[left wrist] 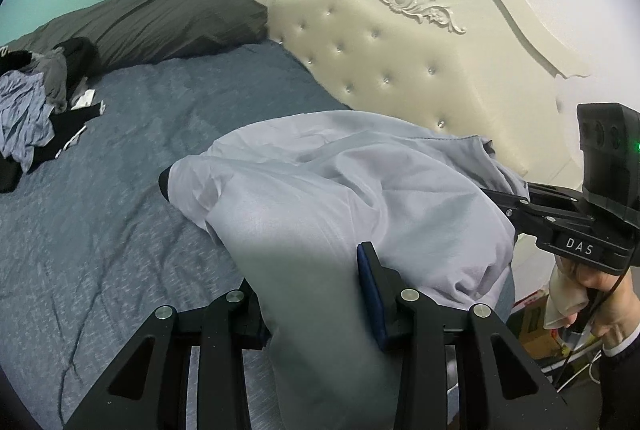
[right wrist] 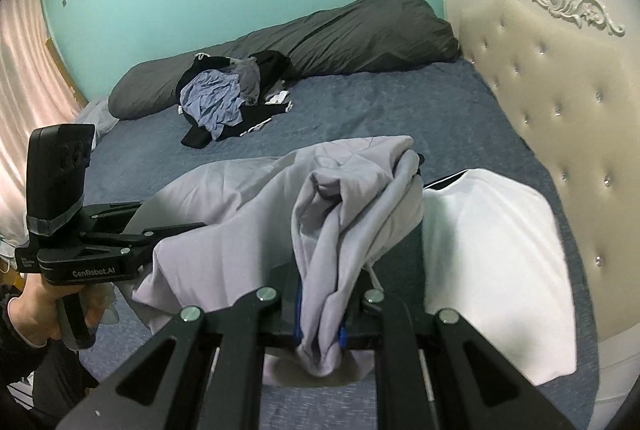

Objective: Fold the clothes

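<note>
A pale lilac-grey garment (left wrist: 340,185) hangs stretched between both grippers above the blue bedspread (left wrist: 120,169). In the left wrist view my left gripper (left wrist: 316,294) is shut on a thick bunch of it. Only its blue-padded right finger (left wrist: 372,290) shows, because cloth covers the other. My right gripper (left wrist: 516,205) bites the garment's far end at the right. In the right wrist view my right gripper (right wrist: 320,334) is shut on a gathered fold of the garment (right wrist: 332,230). The left gripper (right wrist: 160,230) holds the cloth at the left, with a hand under it.
A white folded garment (right wrist: 500,270) lies beside the cream tufted headboard (right wrist: 560,89), with a dark item (right wrist: 400,258) against it. A pile of dark and blue clothes (right wrist: 224,97) sits further up the bed, before a long grey pillow (right wrist: 320,33). A teal wall stands behind.
</note>
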